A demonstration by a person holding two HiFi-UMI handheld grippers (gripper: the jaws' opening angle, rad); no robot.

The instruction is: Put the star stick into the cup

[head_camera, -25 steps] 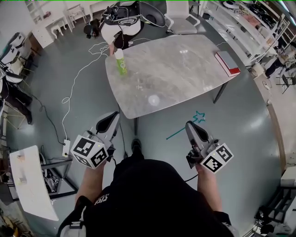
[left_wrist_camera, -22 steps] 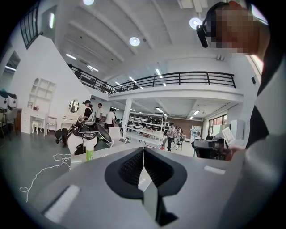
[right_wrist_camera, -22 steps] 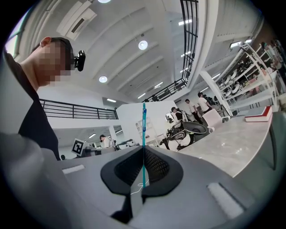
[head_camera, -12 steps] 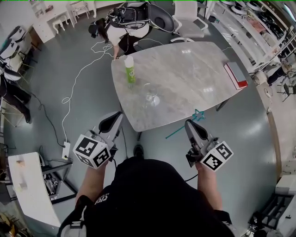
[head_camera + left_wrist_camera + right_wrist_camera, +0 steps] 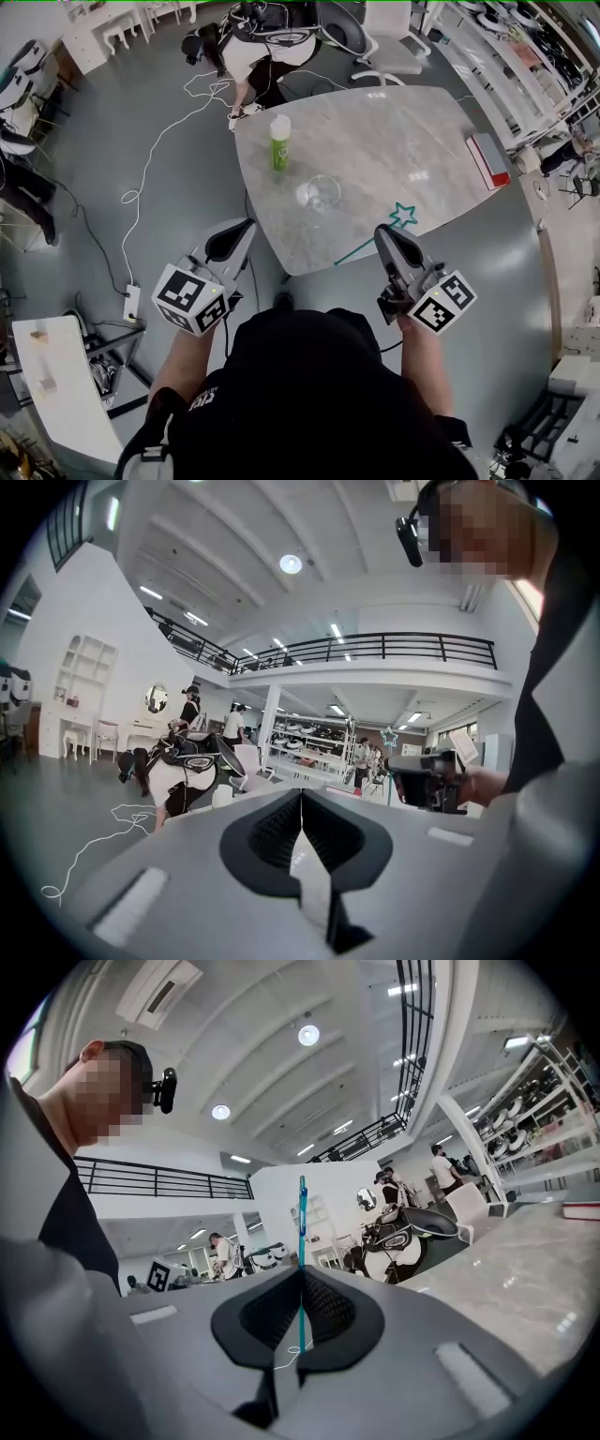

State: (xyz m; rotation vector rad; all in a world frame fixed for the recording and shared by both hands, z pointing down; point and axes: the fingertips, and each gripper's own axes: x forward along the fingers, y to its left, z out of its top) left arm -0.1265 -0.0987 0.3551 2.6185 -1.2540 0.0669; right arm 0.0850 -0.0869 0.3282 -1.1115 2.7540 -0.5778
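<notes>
Where the cup [image 5: 322, 193] stands, a bottle [image 5: 279, 142] sits near — leftward.

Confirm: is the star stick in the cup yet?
Out. The thin teal star-tipped stick is clamped in the right claw; the clear glass cup stands upright on the grey marble table, apart from it.

It was a large open hall (lab or showroom, unclear which): mezzanine railing [image 5: 375, 649], stocked shelves [image 5: 548, 52], white furniture [image 5: 122, 33], grey floor [image 5: 94, 234].

Teal star stick [image 5: 302, 1232]; clear upright cup [image 5: 322, 192].
</notes>
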